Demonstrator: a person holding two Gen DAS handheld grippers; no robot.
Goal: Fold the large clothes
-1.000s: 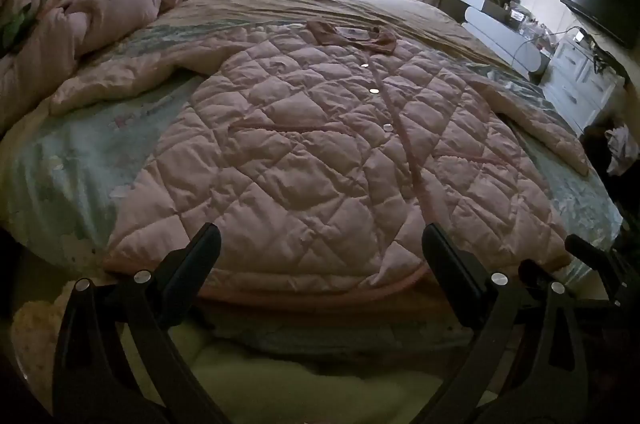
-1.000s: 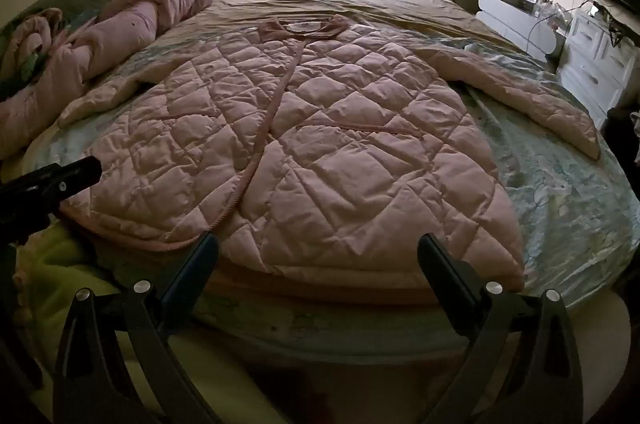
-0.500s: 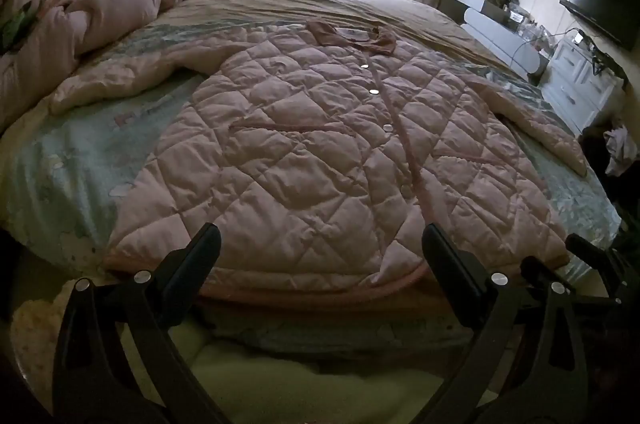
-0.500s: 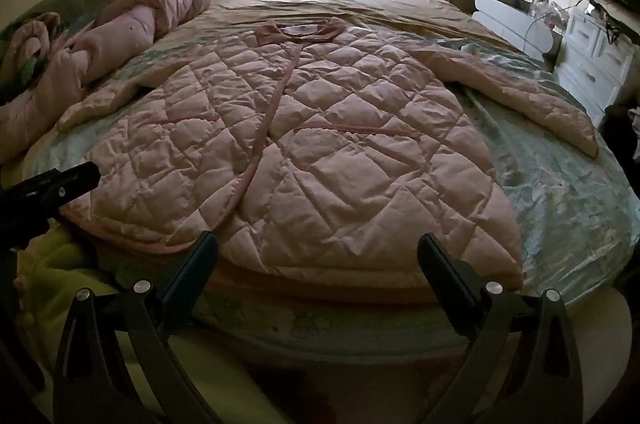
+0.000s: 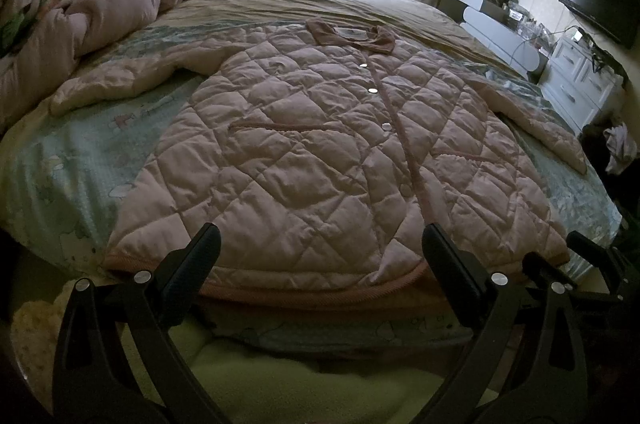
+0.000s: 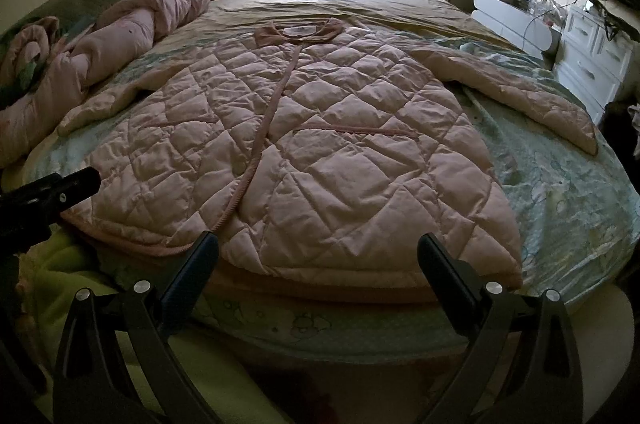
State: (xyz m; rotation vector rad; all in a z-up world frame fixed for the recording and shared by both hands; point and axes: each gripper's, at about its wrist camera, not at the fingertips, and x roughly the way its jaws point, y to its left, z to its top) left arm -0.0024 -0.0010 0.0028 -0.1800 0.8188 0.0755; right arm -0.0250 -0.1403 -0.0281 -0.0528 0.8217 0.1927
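A large pink quilted coat (image 5: 320,152) (image 6: 320,152) lies flat and buttoned on the bed, collar far, hem at the near edge, both sleeves spread out to the sides. My left gripper (image 5: 320,256) hovers open just in front of the hem, left of the button line, holding nothing. My right gripper (image 6: 318,256) is open too, in front of the hem on the coat's right half. The left gripper's fingers (image 6: 52,188) show at the left edge of the right wrist view. The right gripper's fingers (image 5: 588,260) show at the right of the left wrist view.
A bed (image 6: 568,192) with a pale blue patterned sheet carries the coat. A rolled pink quilt (image 5: 120,8) lies along the far left. A white dresser (image 6: 596,64) and a wall television (image 5: 604,4) stand to the right. A yellow-green blanket (image 5: 280,376) hangs below the grippers.
Both grippers have edged slightly nearer and higher over the hem; the coat has not moved and both stay open.
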